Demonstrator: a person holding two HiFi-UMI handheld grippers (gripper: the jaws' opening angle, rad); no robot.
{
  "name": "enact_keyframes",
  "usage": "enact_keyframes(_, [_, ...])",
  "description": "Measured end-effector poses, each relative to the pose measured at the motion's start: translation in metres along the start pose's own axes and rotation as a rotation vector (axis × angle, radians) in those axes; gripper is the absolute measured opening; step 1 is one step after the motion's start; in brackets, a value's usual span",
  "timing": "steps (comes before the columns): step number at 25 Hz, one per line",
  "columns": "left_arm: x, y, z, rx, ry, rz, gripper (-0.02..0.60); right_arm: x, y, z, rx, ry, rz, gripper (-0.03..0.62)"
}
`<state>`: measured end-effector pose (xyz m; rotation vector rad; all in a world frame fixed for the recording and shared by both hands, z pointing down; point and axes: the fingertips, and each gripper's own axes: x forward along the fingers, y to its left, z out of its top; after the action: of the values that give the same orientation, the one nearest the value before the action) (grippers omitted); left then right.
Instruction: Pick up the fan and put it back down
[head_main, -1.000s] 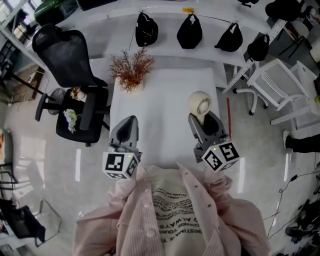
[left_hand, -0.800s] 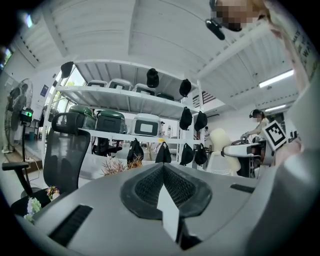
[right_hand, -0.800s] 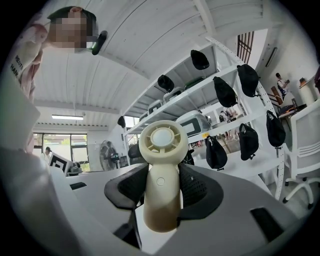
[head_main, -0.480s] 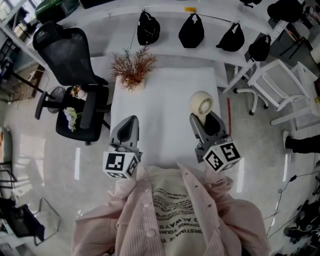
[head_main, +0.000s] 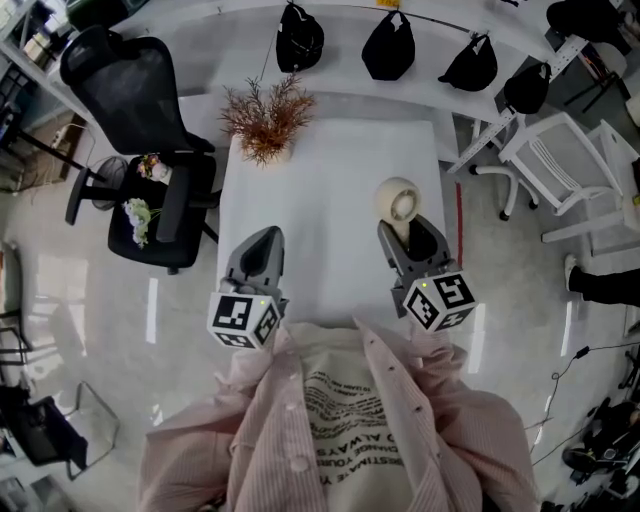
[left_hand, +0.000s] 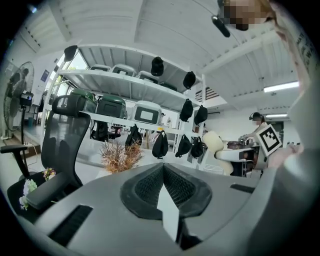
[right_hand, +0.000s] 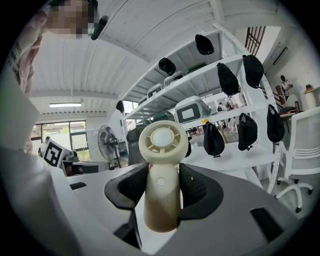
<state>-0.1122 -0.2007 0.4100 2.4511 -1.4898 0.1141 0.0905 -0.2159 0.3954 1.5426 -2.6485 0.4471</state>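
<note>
A cream handheld fan (right_hand: 161, 165) stands upright between the jaws of my right gripper (right_hand: 162, 192). Its pads press on both sides of the fan's handle, and the round head rises above them. In the head view the fan (head_main: 398, 203) is over the right part of the white table (head_main: 330, 180), just ahead of the right gripper (head_main: 408, 232). Whether its base touches the table I cannot tell. My left gripper (head_main: 262, 246) hovers over the table's near left edge. In the left gripper view its jaws (left_hand: 163, 186) meet with nothing between them.
A dried brown plant (head_main: 266, 118) stands at the table's far left. A black office chair (head_main: 135, 110) sits left of the table, a white chair (head_main: 560, 170) to the right. Several black bags (head_main: 388, 48) hang on the shelf behind.
Both grippers have sunk a little toward the table, level with each other. The fan stays in the right gripper's hold, and the left jaws stay together.
</note>
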Motion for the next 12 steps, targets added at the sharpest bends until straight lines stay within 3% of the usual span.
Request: enact_keyframes(12, [0.001,0.02,-0.067,-0.065,0.158,0.038,0.002,0.031,-0.002,-0.066,0.009,0.166,0.026,0.186])
